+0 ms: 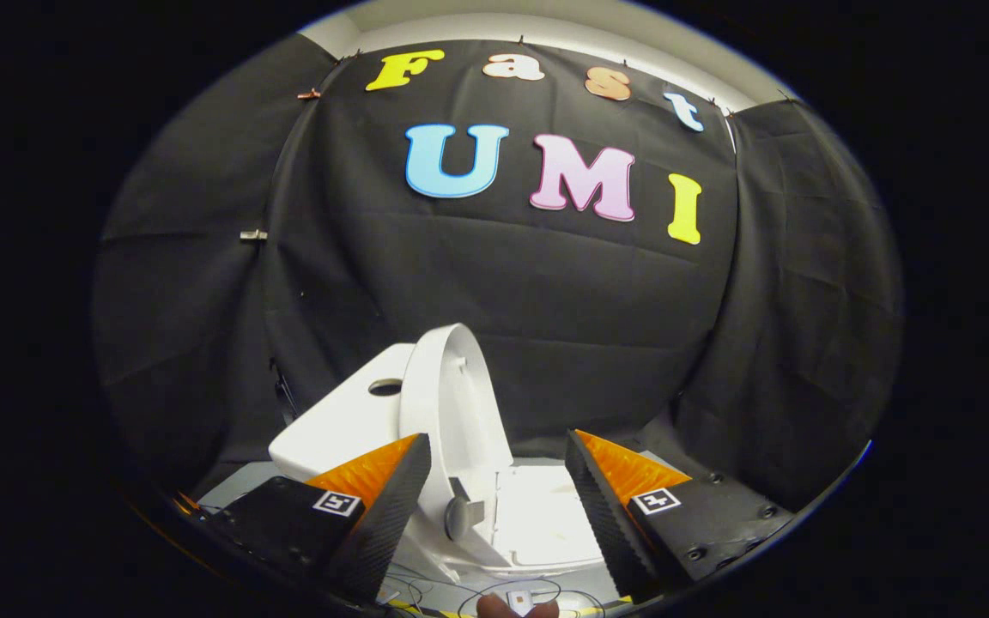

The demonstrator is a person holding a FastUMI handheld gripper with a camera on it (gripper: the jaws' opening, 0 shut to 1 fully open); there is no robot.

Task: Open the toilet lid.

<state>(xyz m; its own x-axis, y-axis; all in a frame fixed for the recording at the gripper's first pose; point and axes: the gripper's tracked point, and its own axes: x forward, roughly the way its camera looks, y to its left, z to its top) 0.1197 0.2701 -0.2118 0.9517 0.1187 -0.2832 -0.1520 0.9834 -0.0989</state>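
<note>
Jaws (pixel 499 506) spread wide, gripping nothing. Just ahead, between the fingers, toilet (pixel 546 524) with seat down; lid (pixel 452 403) already swung up, standing near vertical against tank (pixel 344 421), a grey hinge piece (pixel 463 513) at its base. Task looks essentially done; at most a nudge back to settle the lid, then pull away. Toilet sits on a pale tabletop (pixel 460 592) with thin wires (pixel 426 592) lying loose on it. Black cloth wall (pixel 546 300) behind and to both sides, white ceiling strip above.
</note>
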